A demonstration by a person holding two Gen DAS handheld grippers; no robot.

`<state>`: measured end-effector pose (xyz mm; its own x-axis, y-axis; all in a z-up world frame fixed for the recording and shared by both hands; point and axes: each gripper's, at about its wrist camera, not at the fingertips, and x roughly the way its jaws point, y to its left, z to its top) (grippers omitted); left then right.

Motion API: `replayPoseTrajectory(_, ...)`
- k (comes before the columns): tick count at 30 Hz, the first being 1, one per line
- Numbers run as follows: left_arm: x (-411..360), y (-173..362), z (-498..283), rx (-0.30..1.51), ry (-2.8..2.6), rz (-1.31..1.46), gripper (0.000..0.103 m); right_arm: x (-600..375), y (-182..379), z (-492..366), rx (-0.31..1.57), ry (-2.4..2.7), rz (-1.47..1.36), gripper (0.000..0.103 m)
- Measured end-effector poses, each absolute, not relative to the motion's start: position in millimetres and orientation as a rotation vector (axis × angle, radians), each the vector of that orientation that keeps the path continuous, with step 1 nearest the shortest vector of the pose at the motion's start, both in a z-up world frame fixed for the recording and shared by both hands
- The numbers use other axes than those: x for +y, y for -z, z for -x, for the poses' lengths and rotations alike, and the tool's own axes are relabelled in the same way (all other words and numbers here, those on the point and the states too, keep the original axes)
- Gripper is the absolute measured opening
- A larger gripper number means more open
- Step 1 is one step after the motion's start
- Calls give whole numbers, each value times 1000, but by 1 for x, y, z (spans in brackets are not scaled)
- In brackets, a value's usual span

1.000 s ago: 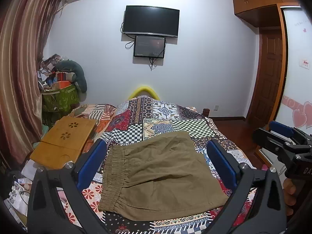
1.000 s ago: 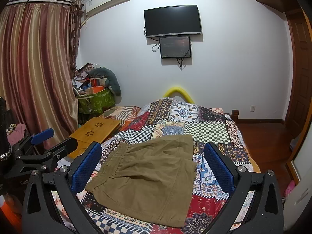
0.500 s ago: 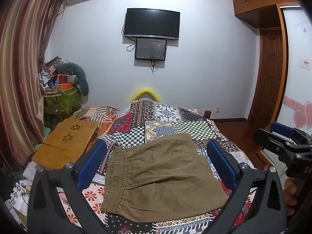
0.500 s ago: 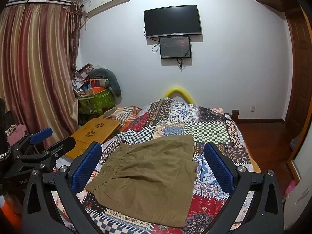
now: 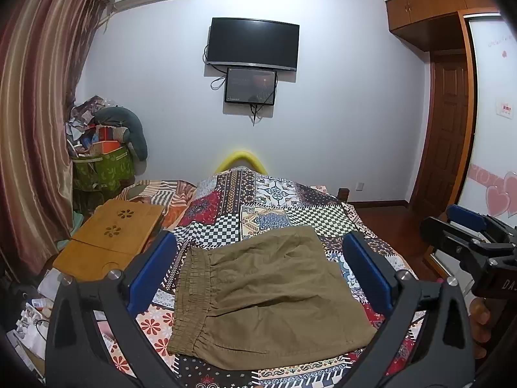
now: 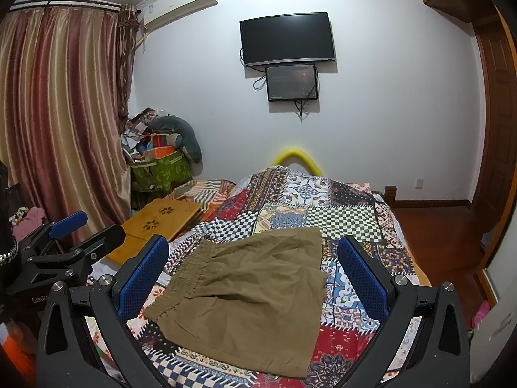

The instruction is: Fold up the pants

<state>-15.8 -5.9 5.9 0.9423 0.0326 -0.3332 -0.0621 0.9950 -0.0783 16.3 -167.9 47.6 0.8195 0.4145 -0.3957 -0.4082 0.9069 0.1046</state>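
Olive-brown pants (image 5: 265,294) lie flat on the patchwork bed cover (image 5: 258,194), elastic waistband to the left, legs to the right; they also show in the right wrist view (image 6: 248,294). My left gripper (image 5: 258,271) is open and empty, held above the near edge of the bed, its blue pads framing the pants. My right gripper (image 6: 252,274) is open and empty, likewise above the pants. The right gripper also shows at the right edge of the left wrist view (image 5: 468,236), and the left gripper at the left edge of the right wrist view (image 6: 68,236).
A wooden lap desk (image 5: 110,236) lies left of the bed. A pile of bags and boxes (image 5: 103,148) stands in the far left corner by the curtain (image 5: 35,129). A TV (image 5: 252,45) hangs on the far wall. A wooden door (image 5: 449,129) is at right.
Both views have tilted up slightly, so the pants sit a little lower in frame. The pants have not moved, and both grippers stay open.
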Motion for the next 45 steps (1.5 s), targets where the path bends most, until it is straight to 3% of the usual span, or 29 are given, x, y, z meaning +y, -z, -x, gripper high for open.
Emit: replayPoseTrajectory(45,14,3,-8,348,-83,76,103,-170,-29,-39,367,-393,32,103)
